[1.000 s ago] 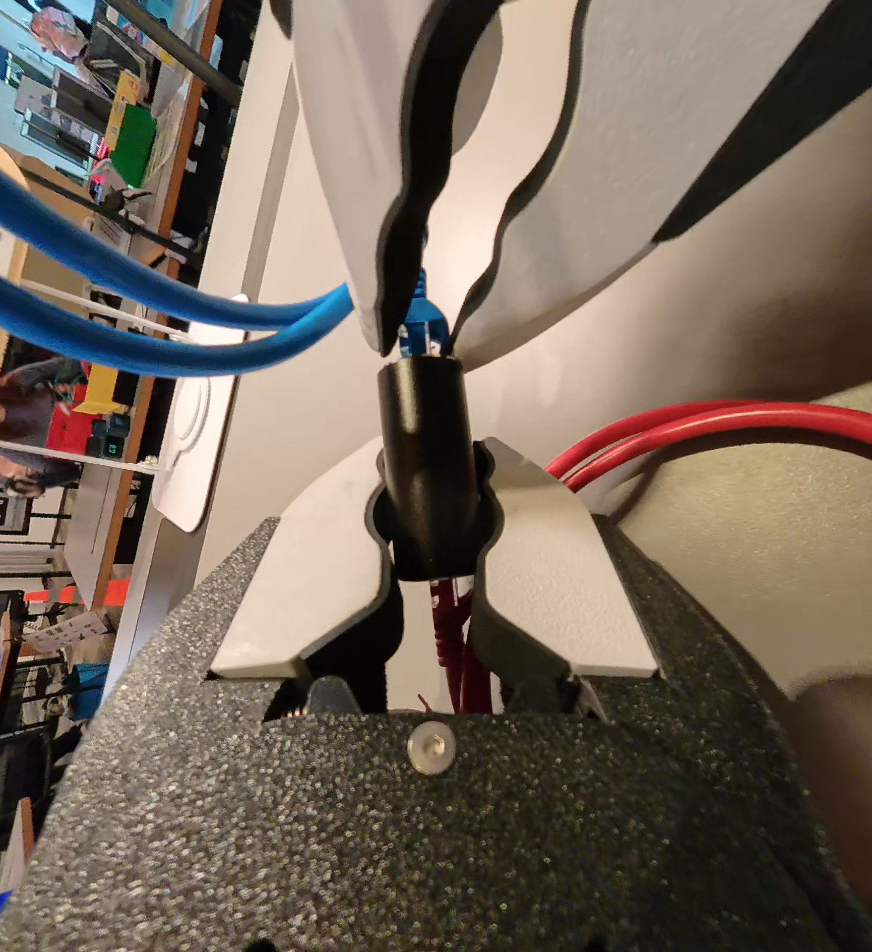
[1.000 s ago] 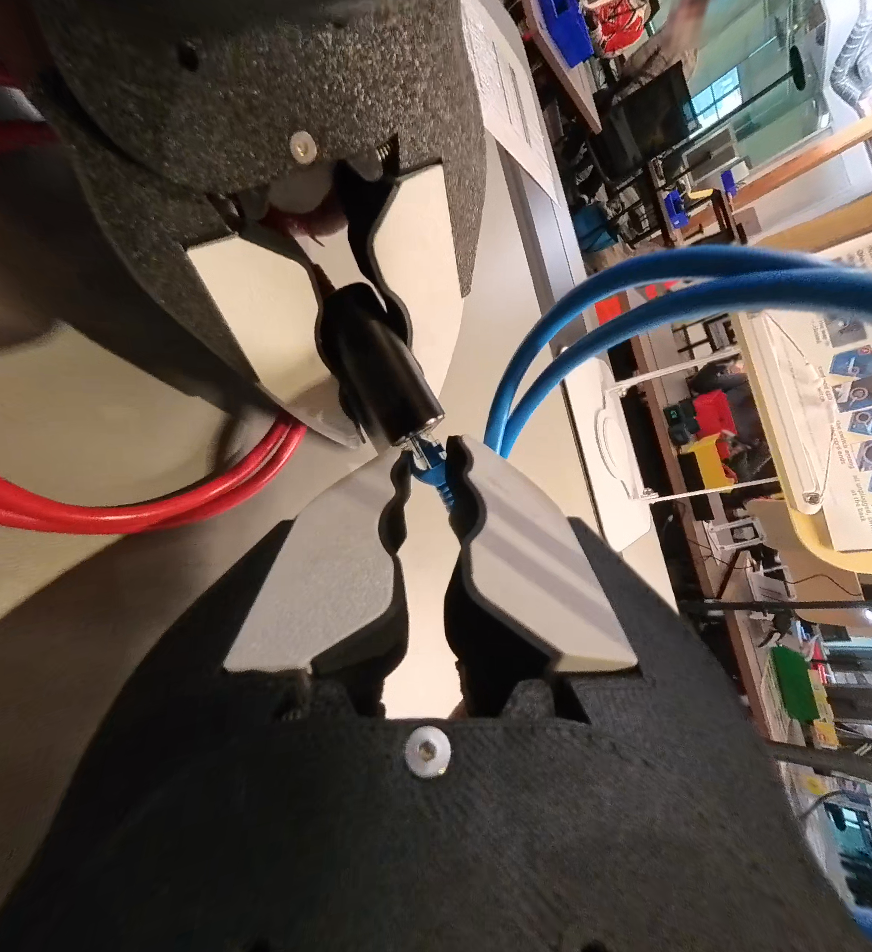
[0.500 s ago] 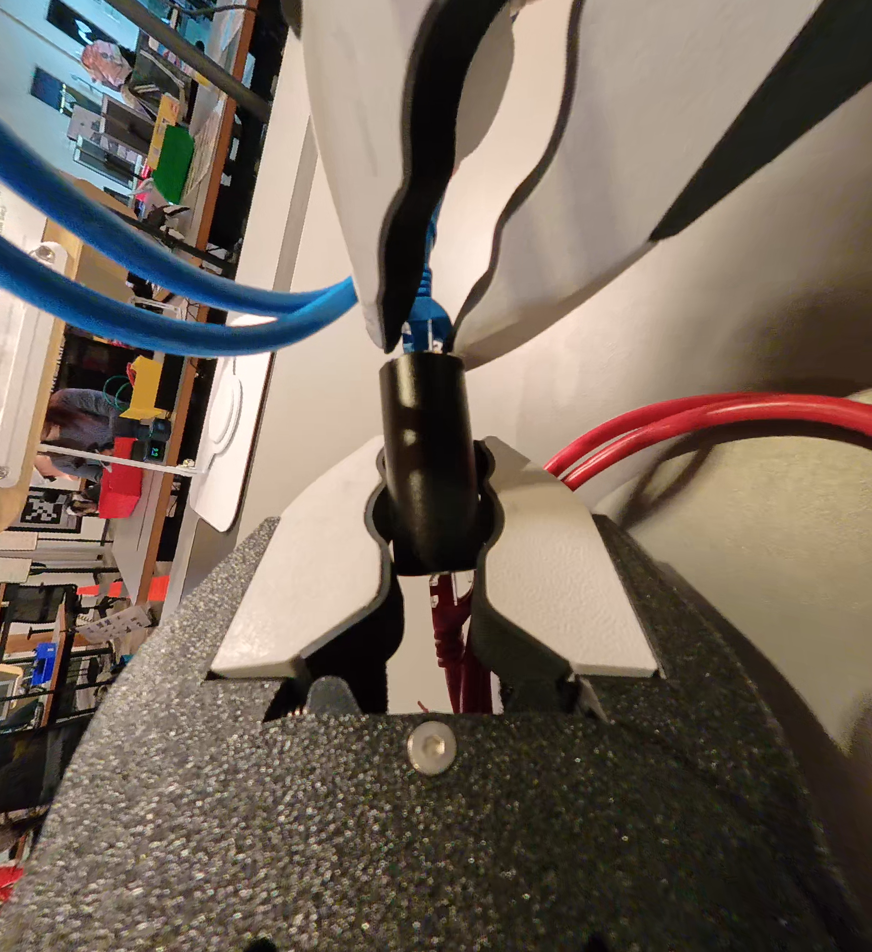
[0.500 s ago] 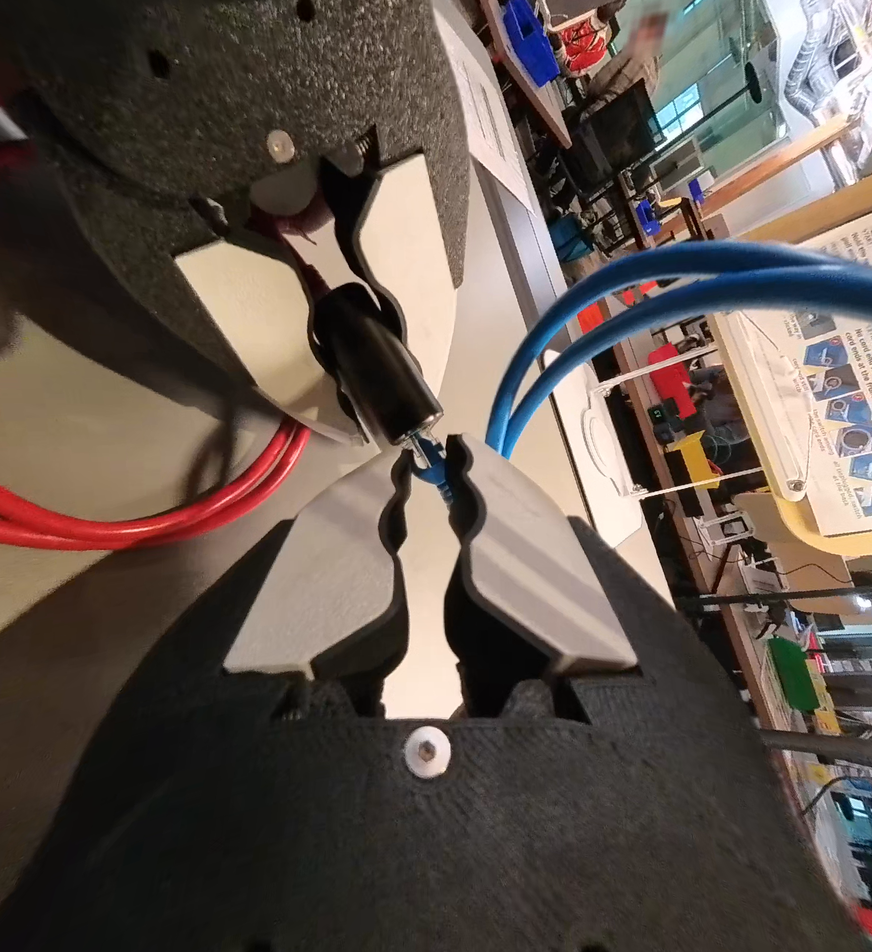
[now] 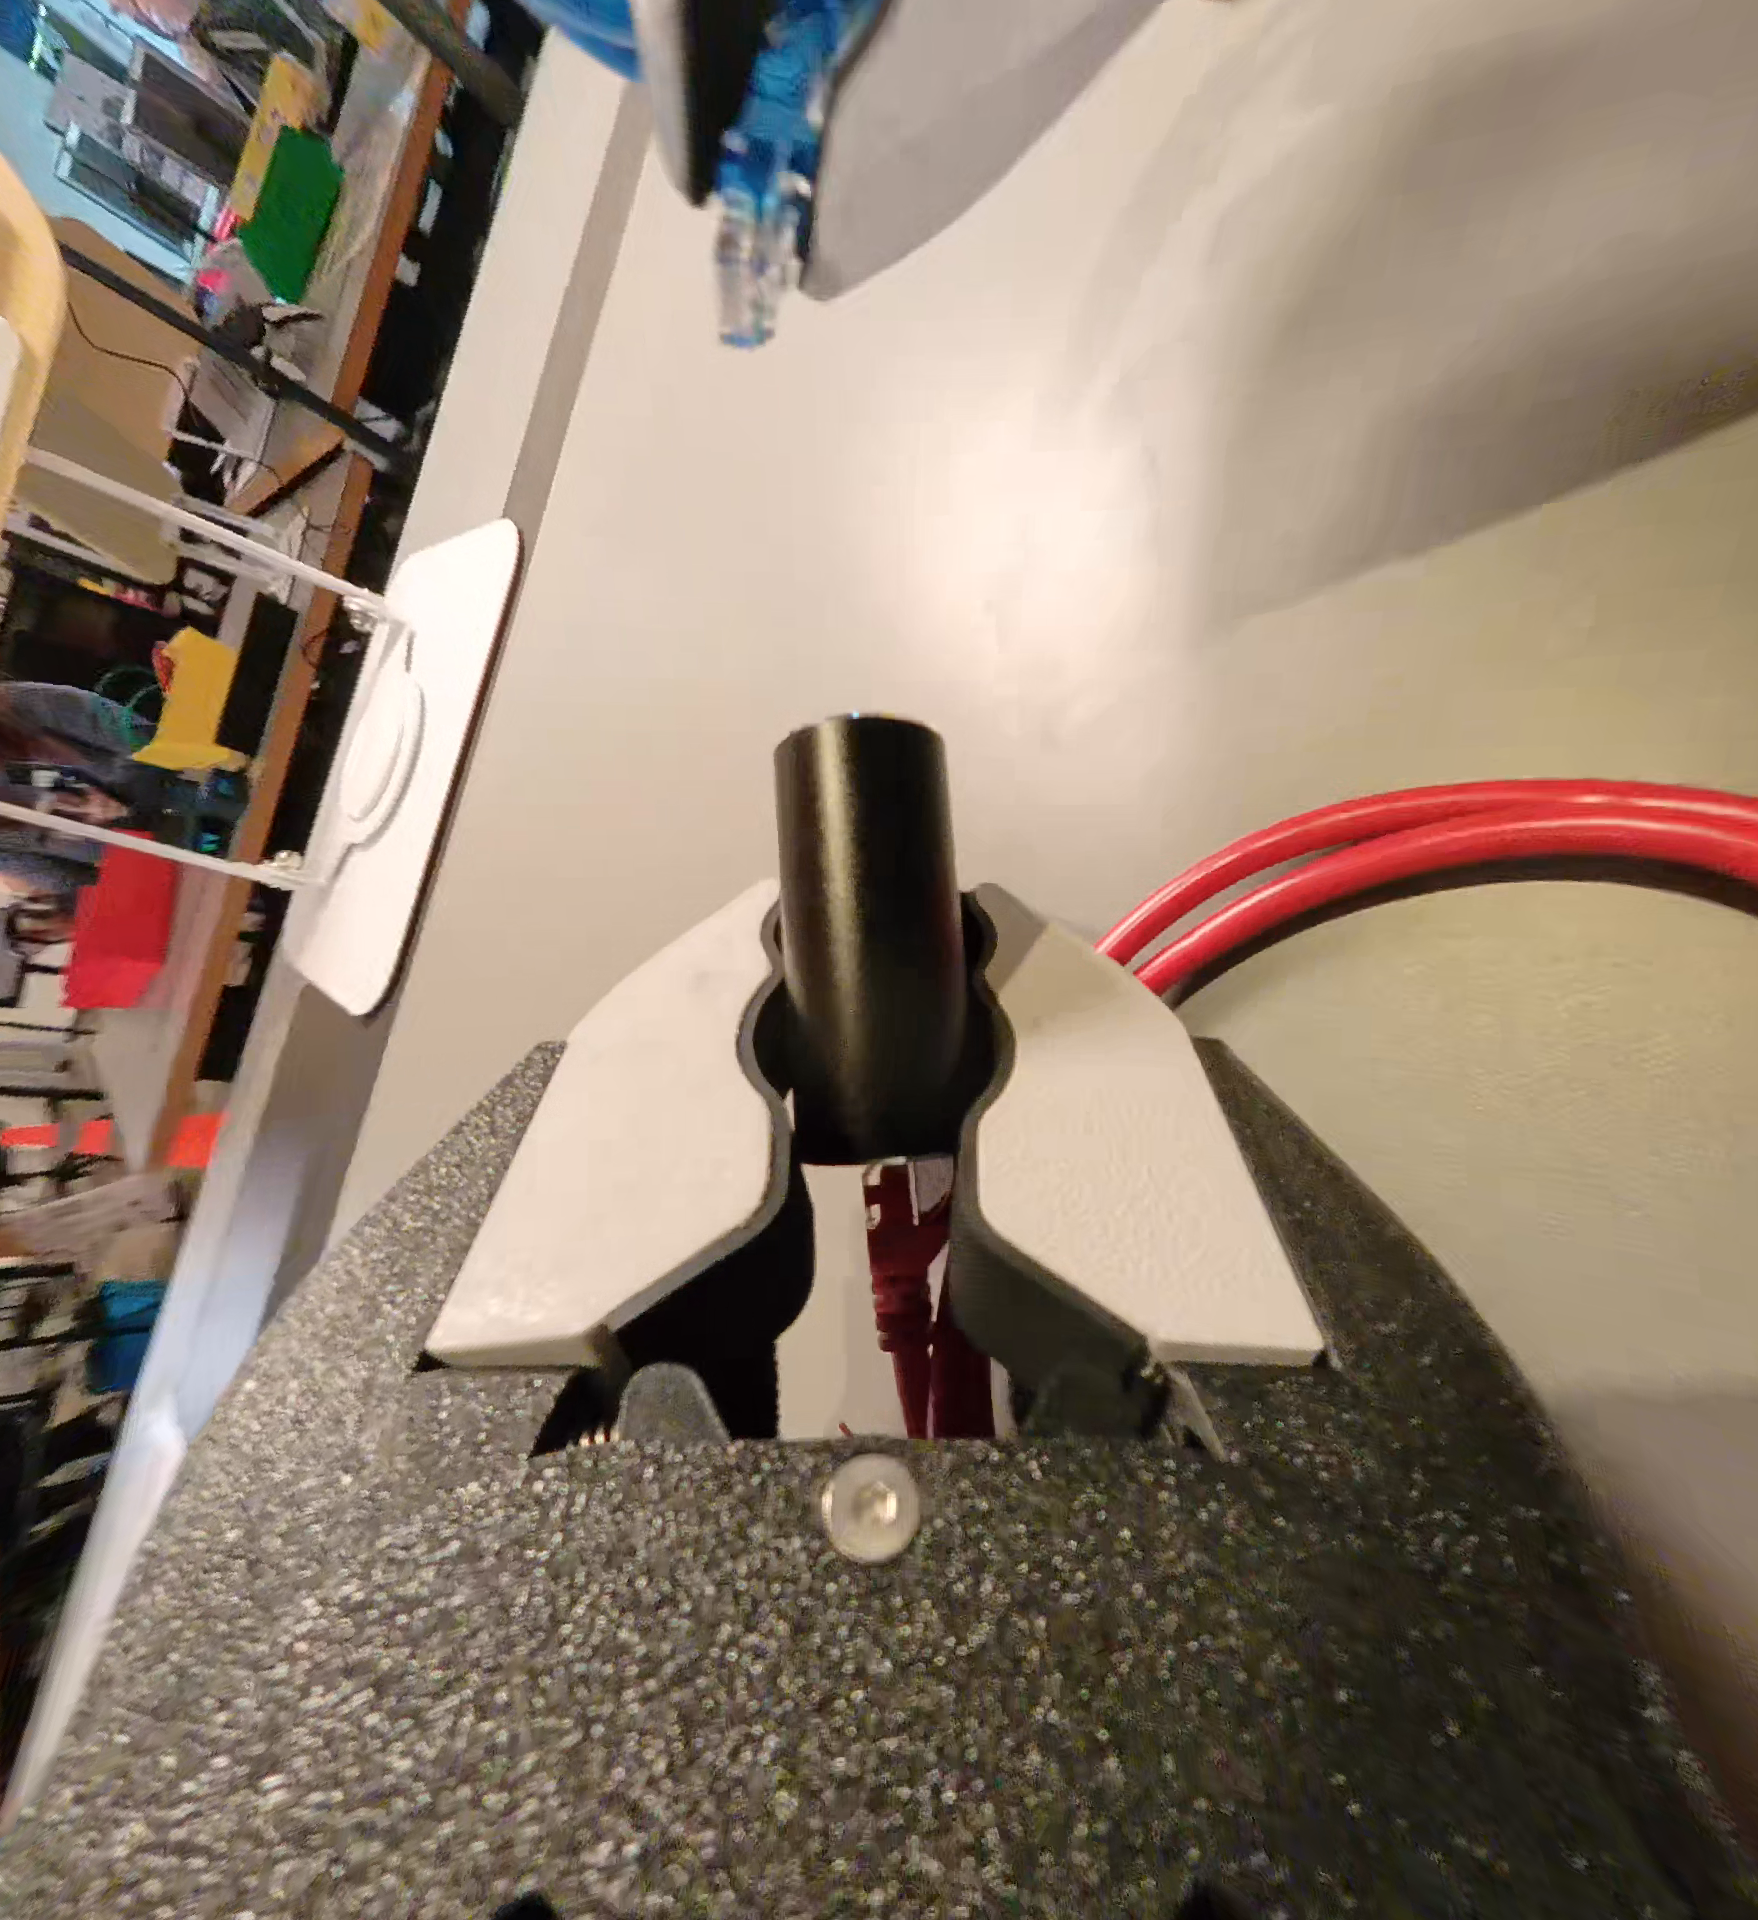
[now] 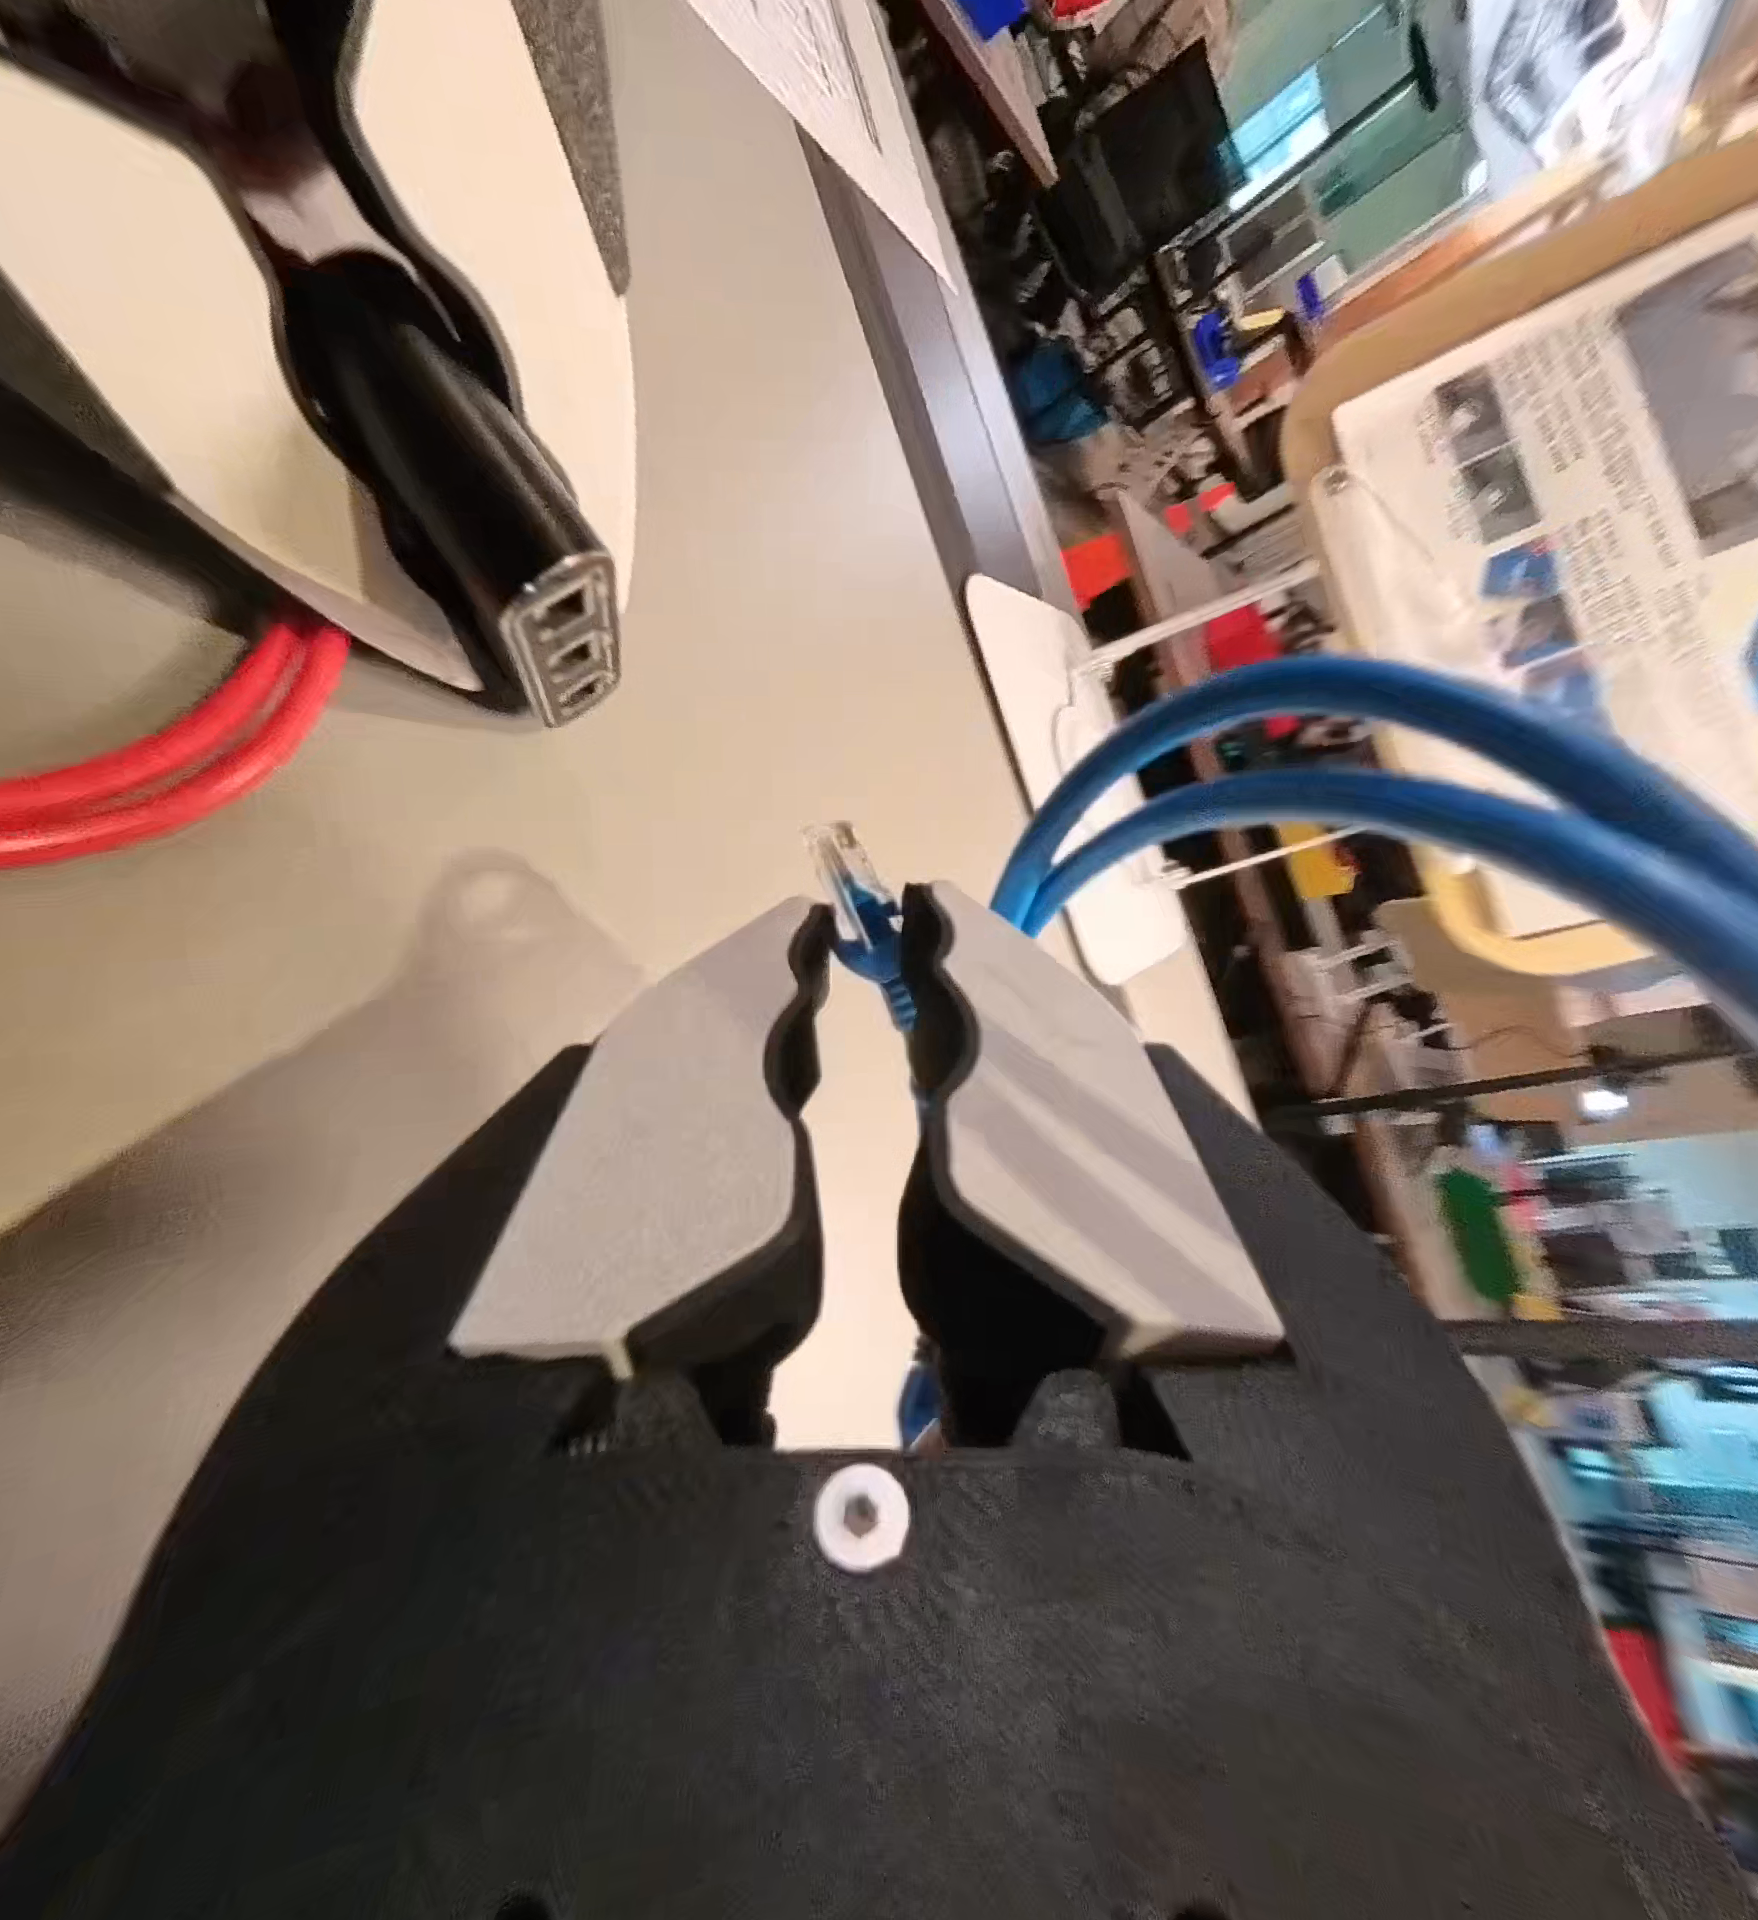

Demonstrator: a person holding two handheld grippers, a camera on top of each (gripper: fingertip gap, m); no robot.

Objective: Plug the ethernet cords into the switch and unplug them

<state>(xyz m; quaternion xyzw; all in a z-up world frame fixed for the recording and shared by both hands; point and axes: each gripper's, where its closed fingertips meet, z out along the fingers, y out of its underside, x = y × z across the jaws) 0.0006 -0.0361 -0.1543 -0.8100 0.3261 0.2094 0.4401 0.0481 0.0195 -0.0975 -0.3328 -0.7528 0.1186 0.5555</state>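
Both grippers shut: L (image 5: 875,1029) switch (image 5: 870,935), R (image 6: 859,914) blue plug (image 6: 849,883).

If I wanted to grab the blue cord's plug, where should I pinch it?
Probably pinch the blue boot just behind the clear plug tip, coming from behind, as the right hand-held gripper does. The tip must stay bare to fit a port of the black switch.

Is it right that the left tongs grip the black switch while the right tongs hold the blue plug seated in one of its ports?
Not quite. The blue plug is out of the black switch, clear of its ports, as the right wrist view shows. The left tongs and right tongs grip as stated.
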